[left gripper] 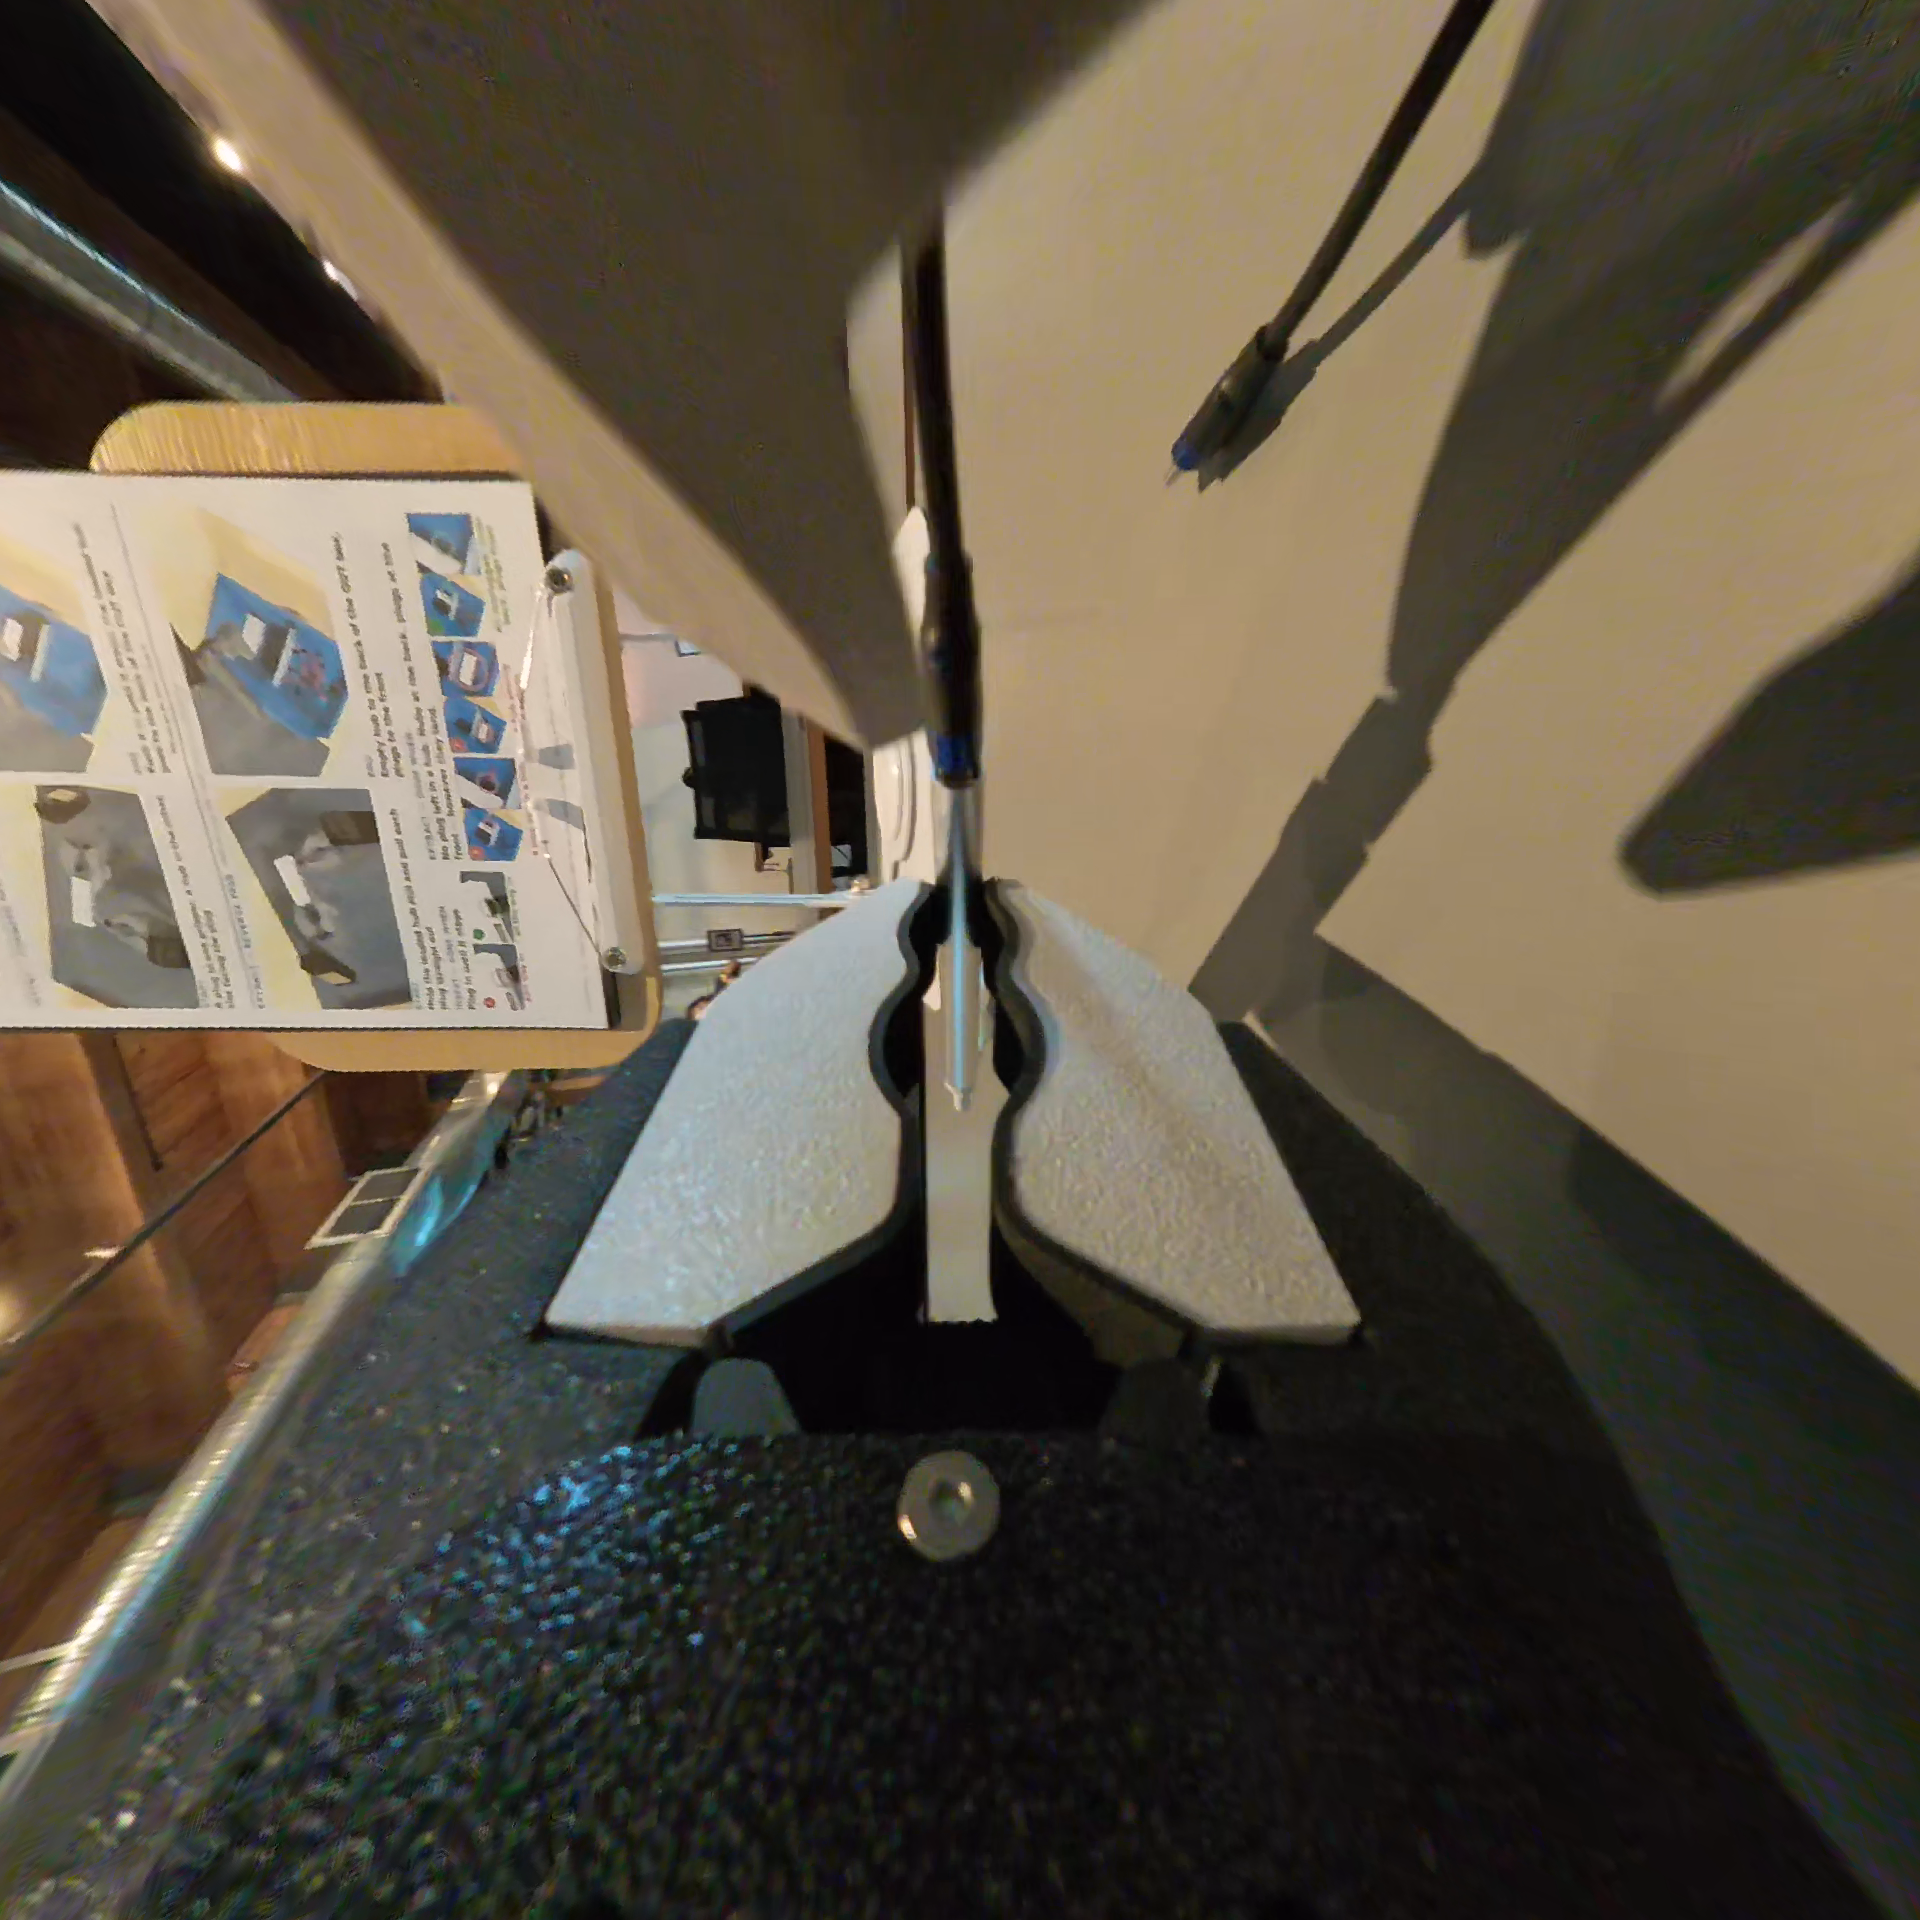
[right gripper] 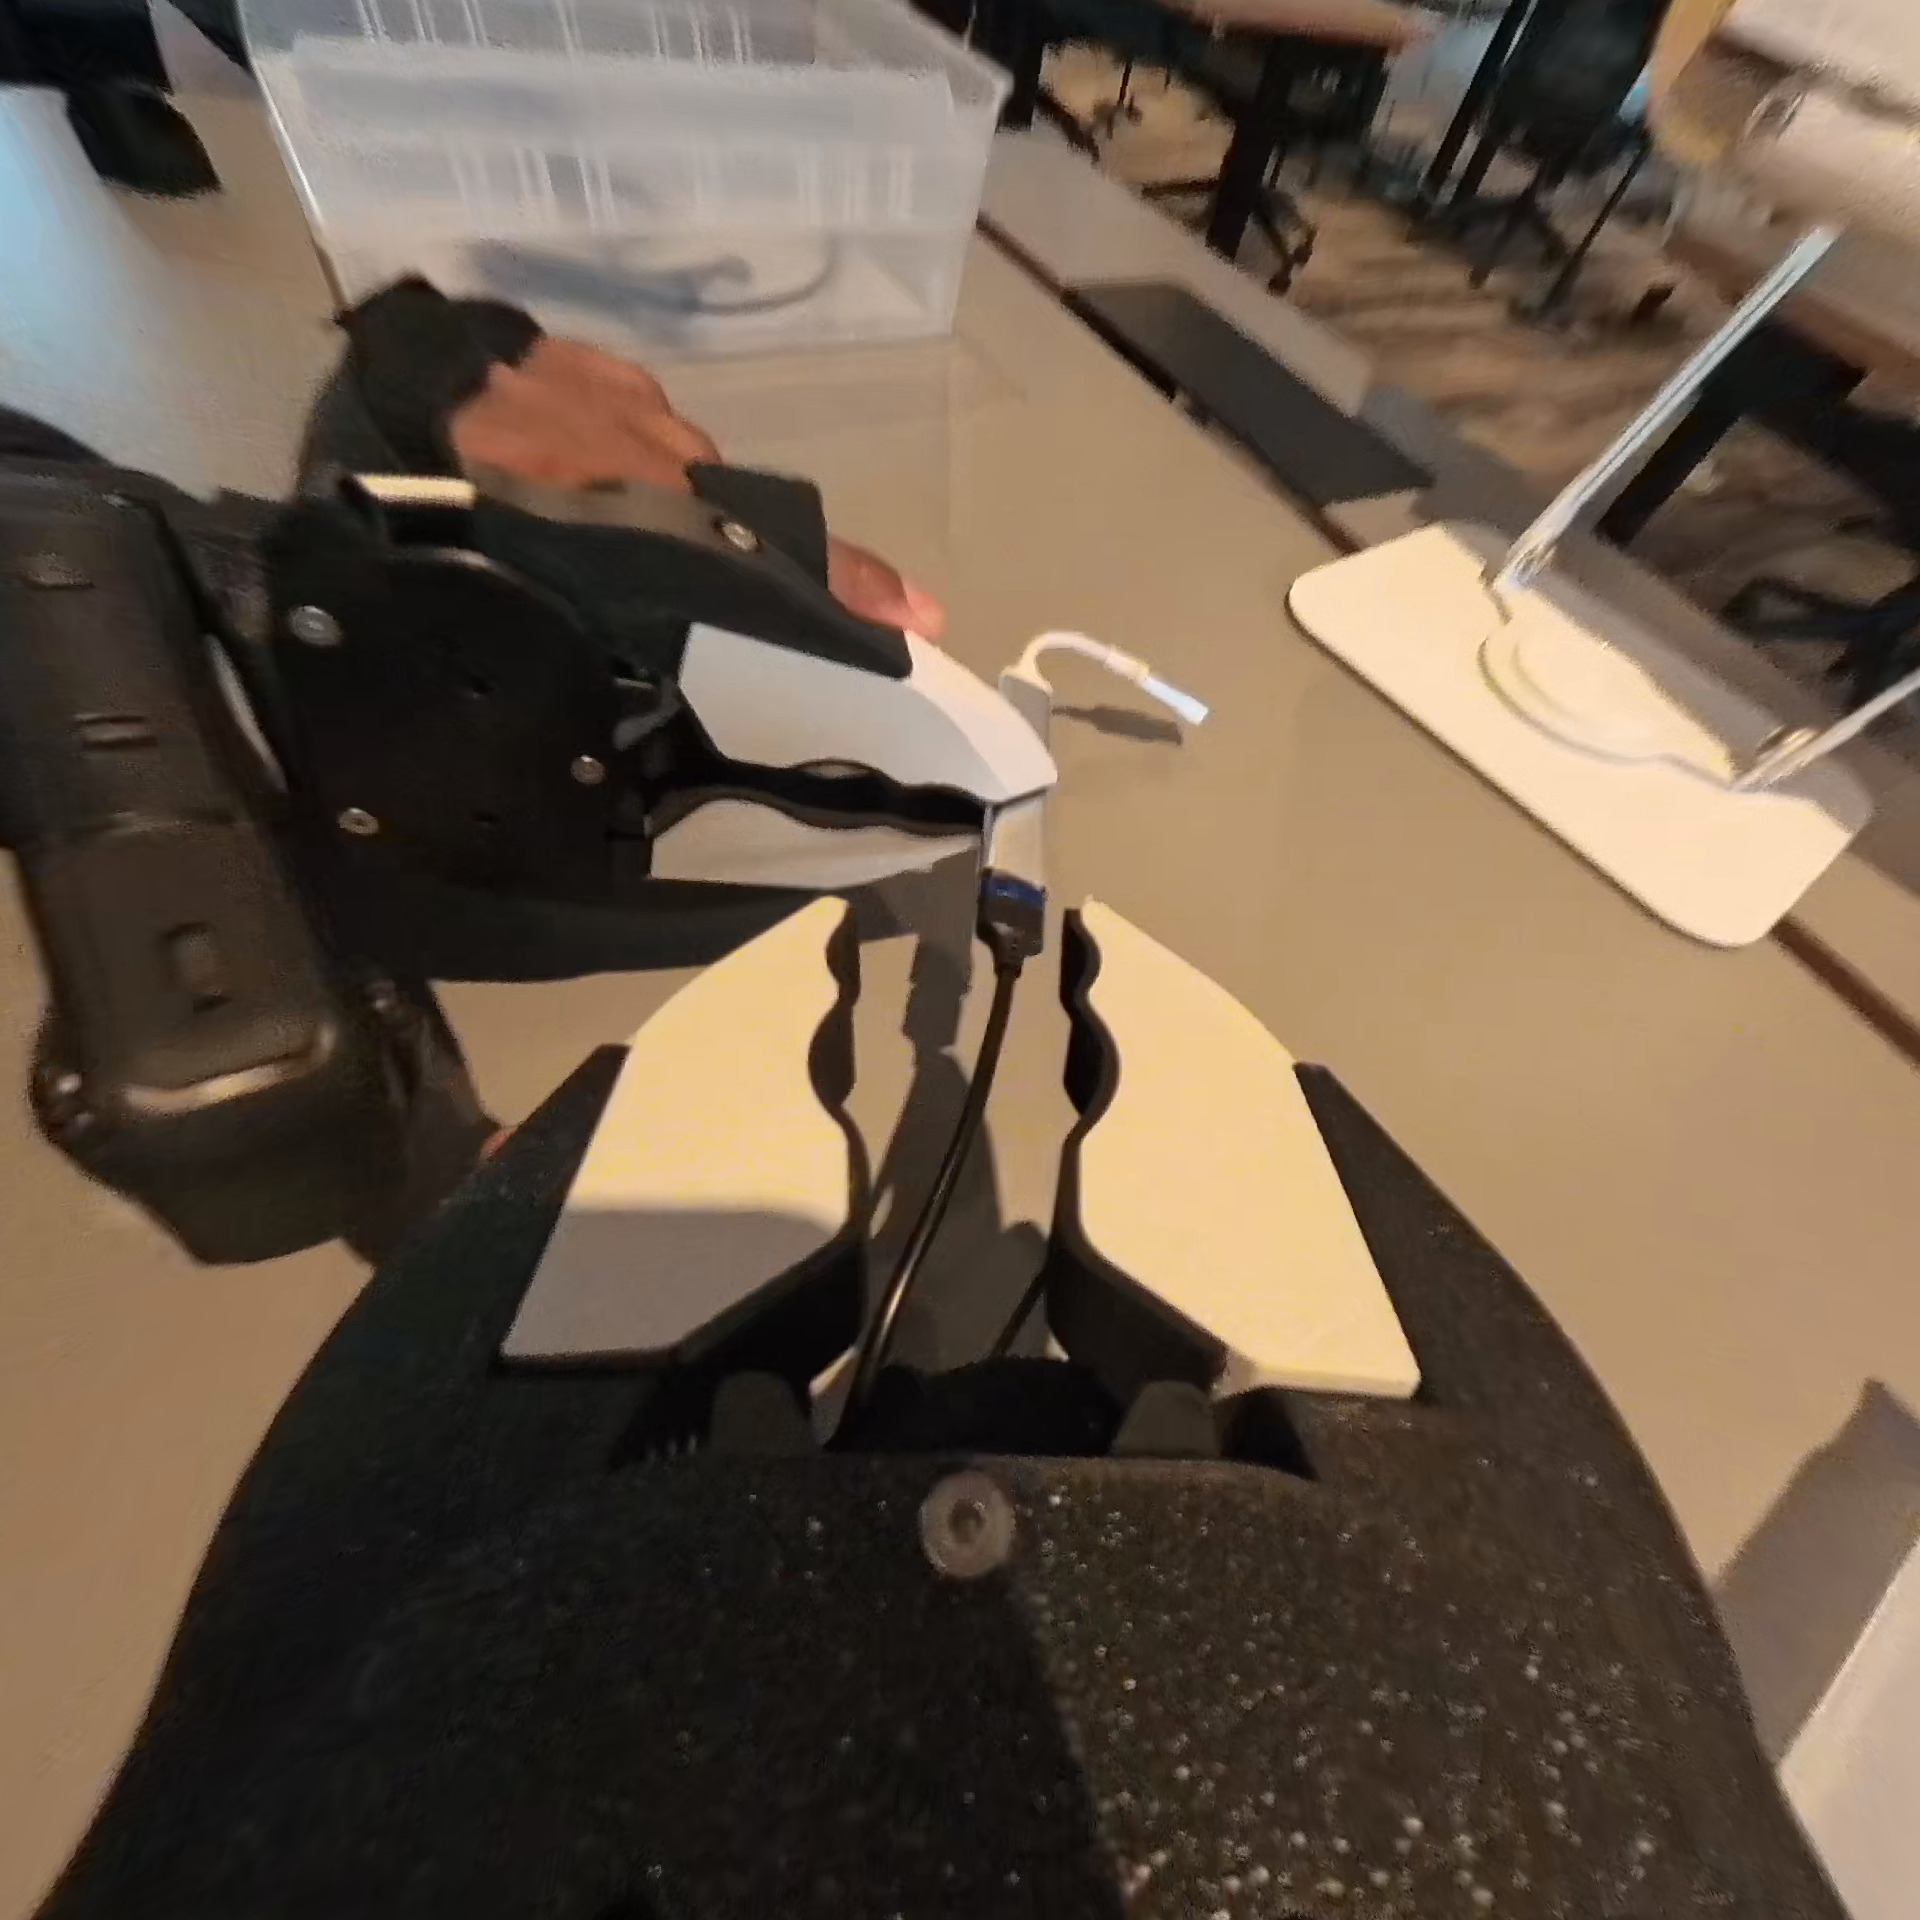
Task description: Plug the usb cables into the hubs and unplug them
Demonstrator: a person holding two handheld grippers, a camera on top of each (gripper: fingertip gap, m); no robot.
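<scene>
The left gripper [right gripper: 1013,805] has its jaws pinched down on the small white hub [right gripper: 1023,831], holding it by its edge just off the beige table [right gripper: 1351,1039], and I'd say that is to brace it while a plug goes in or comes out. The black usb cable [right gripper: 935,1195] has its blue-collared plug [right gripper: 1013,914] seated at the hub's near end, directly ahead of the right gripper [right gripper: 961,925], whose white fingers [right gripper: 1195,1122] stand wide apart on either side of the cord and touch nothing; the cord trails back through that gap toward the gripper's body. It looks placed either to close on the plug or to have just released it, and I can't tell which. From this side you also see the hub's short white pigtail [right gripper: 1122,675] curling away beyond the left claw, a person's hand [right gripper: 592,426] on that tool, and a clear bin [right gripper: 623,156] farther off. The left wrist view, turned on its side, shows what the other cannot: the hub edge-on as a thin silver strip [left gripper: 961,997] between nearly closed pads [left gripper: 769,1122], a second loose plug [left gripper: 1226,405] lying on the table off to one side, and an instruction sheet [left gripper: 270,748] on a stand.
</scene>
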